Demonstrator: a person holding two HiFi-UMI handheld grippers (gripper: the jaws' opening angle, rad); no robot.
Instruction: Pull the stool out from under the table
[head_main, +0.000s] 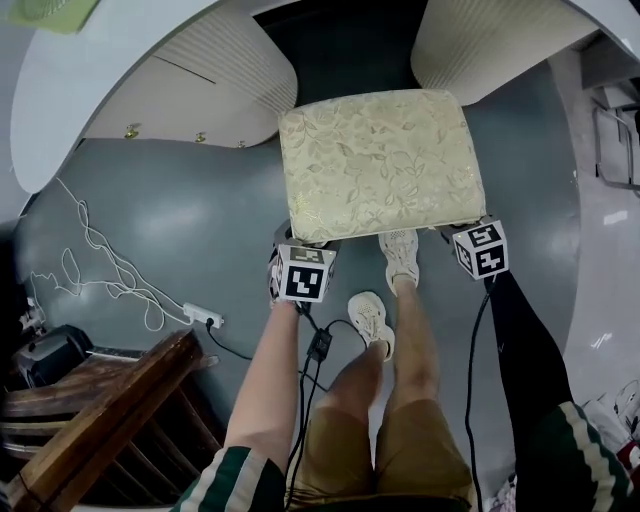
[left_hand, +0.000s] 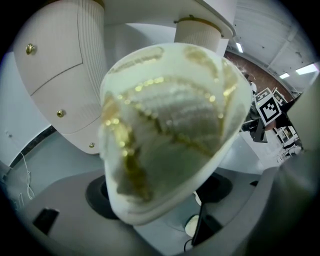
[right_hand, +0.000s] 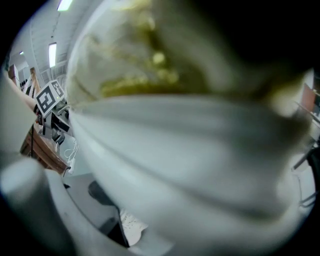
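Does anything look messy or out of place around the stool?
Only the white cable lying in loose loops on the floor left of the stool, running to a power strip. The stool itself looks square and undamaged.

Stool (left_hand: 170, 130) corner is right up in the lens: cream cushion, gold pattern, all blurry from being so close. It sits between the jaws of the left gripper (left_hand: 165, 215), which are closed on it and show as grey, out-of-focus shapes along the bottom and lower right. Behind on the left there's a white ribbed table base (left_hand: 60, 75) with little gold knobs (left_hand: 31, 48), and a second base (left_hand: 197, 32) up top. The right gripper (left_hand: 252, 127) and its marker cube poke out at the cushion's right edge. Grey floor (left_hand: 65, 160), white cable (left_hand: 25, 172) lower left.
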